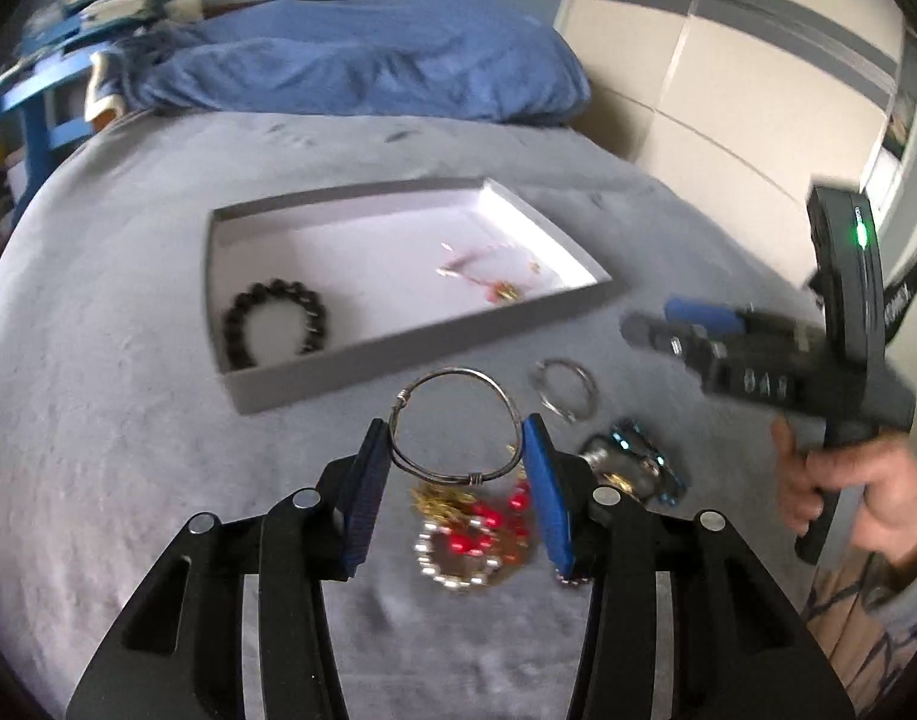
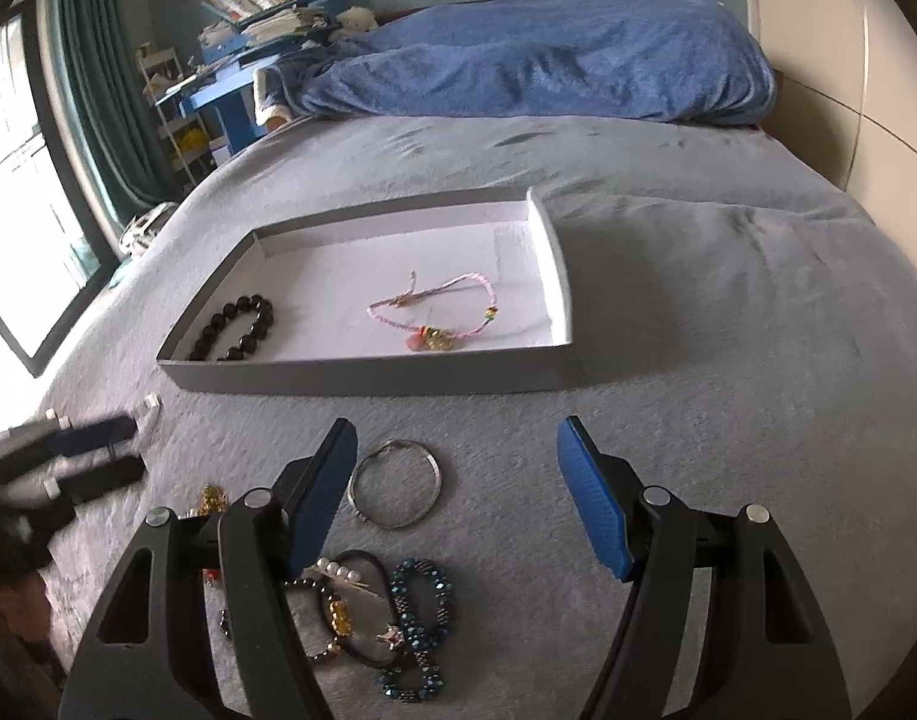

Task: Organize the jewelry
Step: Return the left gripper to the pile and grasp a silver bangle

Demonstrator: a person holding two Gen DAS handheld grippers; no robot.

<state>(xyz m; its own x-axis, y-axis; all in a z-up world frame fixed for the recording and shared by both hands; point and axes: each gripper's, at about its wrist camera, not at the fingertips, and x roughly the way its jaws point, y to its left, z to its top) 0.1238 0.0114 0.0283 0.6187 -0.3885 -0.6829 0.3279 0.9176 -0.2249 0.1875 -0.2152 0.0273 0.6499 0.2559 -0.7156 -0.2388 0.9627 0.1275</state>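
Observation:
A shallow grey tray lies on the bed and holds a black bead bracelet and a pink cord bracelet. My left gripper holds a silver wire bangle between its blue pads, above a red and gold bracelet pile. My right gripper is open and empty above the bed, with a silver ring bangle and a pile of bead bracelets below it. The right gripper also shows in the left wrist view.
A grey blanket covers the bed. A blue duvet is bunched at the far end. A blue desk with books stands at the back left. A wardrobe is to the right.

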